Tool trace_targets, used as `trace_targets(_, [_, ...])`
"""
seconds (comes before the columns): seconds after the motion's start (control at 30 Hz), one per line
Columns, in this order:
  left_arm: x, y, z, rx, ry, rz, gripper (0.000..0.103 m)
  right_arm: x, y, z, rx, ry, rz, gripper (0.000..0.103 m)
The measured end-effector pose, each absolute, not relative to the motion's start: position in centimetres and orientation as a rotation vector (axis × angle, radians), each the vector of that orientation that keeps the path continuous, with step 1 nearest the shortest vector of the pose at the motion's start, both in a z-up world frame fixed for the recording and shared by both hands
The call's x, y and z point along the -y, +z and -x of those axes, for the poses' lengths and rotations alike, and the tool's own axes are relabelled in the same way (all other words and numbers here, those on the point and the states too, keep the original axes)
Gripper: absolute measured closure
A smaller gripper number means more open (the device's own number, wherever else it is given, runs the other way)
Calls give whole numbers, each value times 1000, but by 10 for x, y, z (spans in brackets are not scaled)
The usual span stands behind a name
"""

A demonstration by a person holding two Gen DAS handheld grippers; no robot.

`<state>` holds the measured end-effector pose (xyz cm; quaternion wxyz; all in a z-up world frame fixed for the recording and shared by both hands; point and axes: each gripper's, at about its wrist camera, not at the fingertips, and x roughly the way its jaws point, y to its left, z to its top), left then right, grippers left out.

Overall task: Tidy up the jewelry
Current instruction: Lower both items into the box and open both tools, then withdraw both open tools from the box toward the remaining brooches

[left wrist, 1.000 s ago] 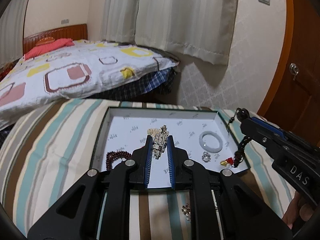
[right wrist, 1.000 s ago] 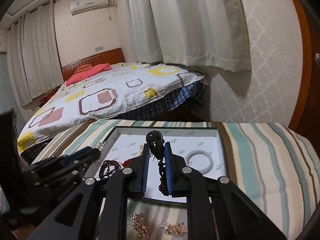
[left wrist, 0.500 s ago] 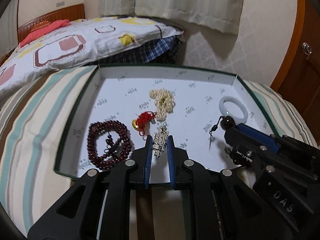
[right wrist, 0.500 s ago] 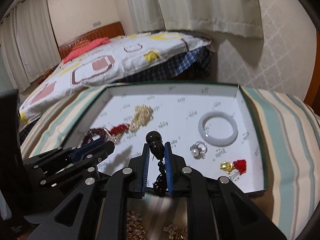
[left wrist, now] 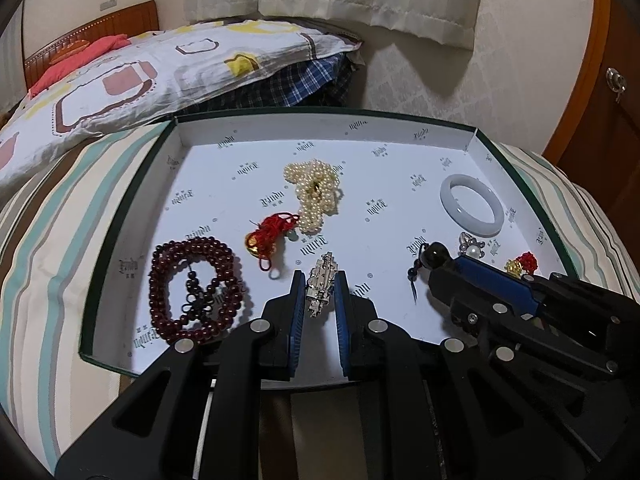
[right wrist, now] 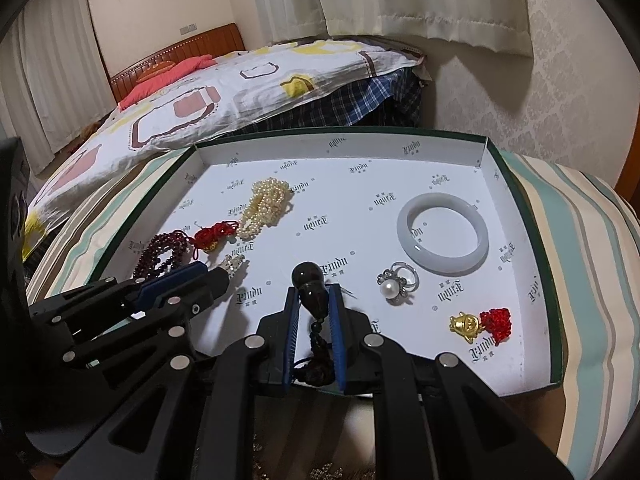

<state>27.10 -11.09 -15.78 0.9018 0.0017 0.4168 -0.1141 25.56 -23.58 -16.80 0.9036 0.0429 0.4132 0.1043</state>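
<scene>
Fingers of the left gripper (left wrist: 319, 294) pinch a silver rhinestone brooch (left wrist: 321, 288) and the right gripper (right wrist: 313, 312) clamps a dark gourd-bead pendant (right wrist: 307, 280), both low over the box lid (right wrist: 554, 312), seemingly unreleased. Already inside: garnet bead strand (left wrist: 192, 286), red-cord charm (left wrist: 269, 236), pearl ring (right wrist: 396, 282), jade bangle (right wrist: 442, 232), pearl necklace (left wrist: 316, 194). More trinkets apparently wait outside. The lining's repeated logo is not clearly legible.
</scene>
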Motion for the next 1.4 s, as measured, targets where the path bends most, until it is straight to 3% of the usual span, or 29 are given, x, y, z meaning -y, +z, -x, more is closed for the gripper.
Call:
trace_targets(0.9, [106,-160,-279,-873,-209,9,85,241,-173,-262,-870,210,-102,84])
trace_targets(1.03, [106,-159,-277,-865,-201,9,67,245,-171,-260,-862,201,-109,77])
trace_targets(1.4, [96,-146,-265,-827,-165,31,40,256,-155,-248,-815,163,-109,59])
